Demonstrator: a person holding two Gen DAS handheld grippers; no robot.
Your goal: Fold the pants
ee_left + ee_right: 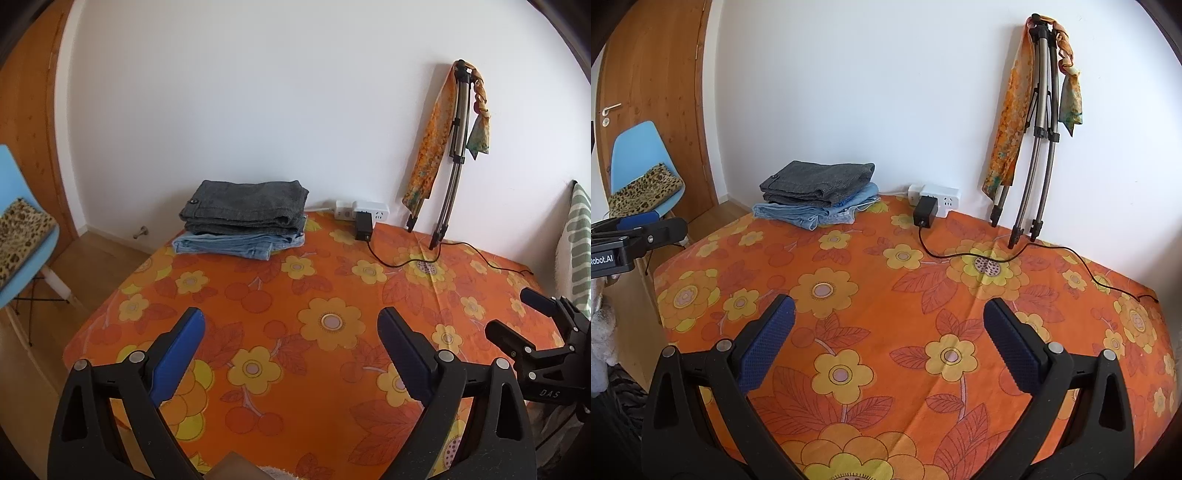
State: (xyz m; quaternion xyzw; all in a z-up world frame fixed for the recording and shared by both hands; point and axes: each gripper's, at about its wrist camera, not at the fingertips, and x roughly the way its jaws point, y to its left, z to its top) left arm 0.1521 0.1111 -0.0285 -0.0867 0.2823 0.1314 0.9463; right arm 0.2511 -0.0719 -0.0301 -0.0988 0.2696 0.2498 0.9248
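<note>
Two folded pairs of pants are stacked at the far left of the table against the wall: grey pants (243,206) (818,179) lie on top of light blue jeans (240,245) (816,214). My left gripper (291,325) stands open over the near part of the orange flowered tablecloth (332,280), nothing between its blue pads. My right gripper (888,312) is open too, over the same cloth (886,240), with empty jaws. In the left wrist view the right gripper (517,317) shows at the right edge. The left gripper (646,225) shows at the left edge of the right wrist view.
A white power strip (364,211) (936,195) with a black adapter (925,212) lies by the wall, its cable (1052,251) trailing right across the cloth. A folded tripod (1036,129) draped with scarves leans on the wall. A blue chair (642,162) stands left of the table.
</note>
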